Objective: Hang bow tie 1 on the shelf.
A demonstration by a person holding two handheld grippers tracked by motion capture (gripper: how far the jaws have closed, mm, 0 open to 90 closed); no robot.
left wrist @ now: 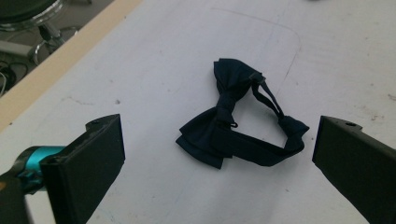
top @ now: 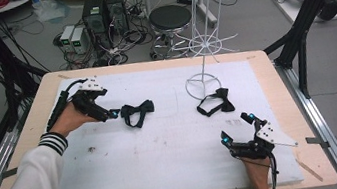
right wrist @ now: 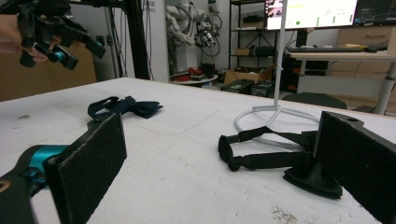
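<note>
My left tool (top: pixel 115 113) has its jaws spread wide and empty, hovering just beside the near bow tie (left wrist: pixel 236 121), which lies flat on the white worktop (top: pixel 164 145) with its strap looped out to one side. My right tool (top: pixel 237 128) is also wide open and grips nothing. The second bow tie (right wrist: pixel 285 161) lies ahead of it at the foot of the wire stand (top: pixel 203 33).

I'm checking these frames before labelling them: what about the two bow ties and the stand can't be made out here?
- Right bow tie: in the right gripper view its bow end is partly hidden behind the right-hand jaw.
- Wire stand: in the right gripper view the top is cut off by the frame's edge.
- Left bow tie: its strap clasp is too small to read in the left gripper view.
</note>
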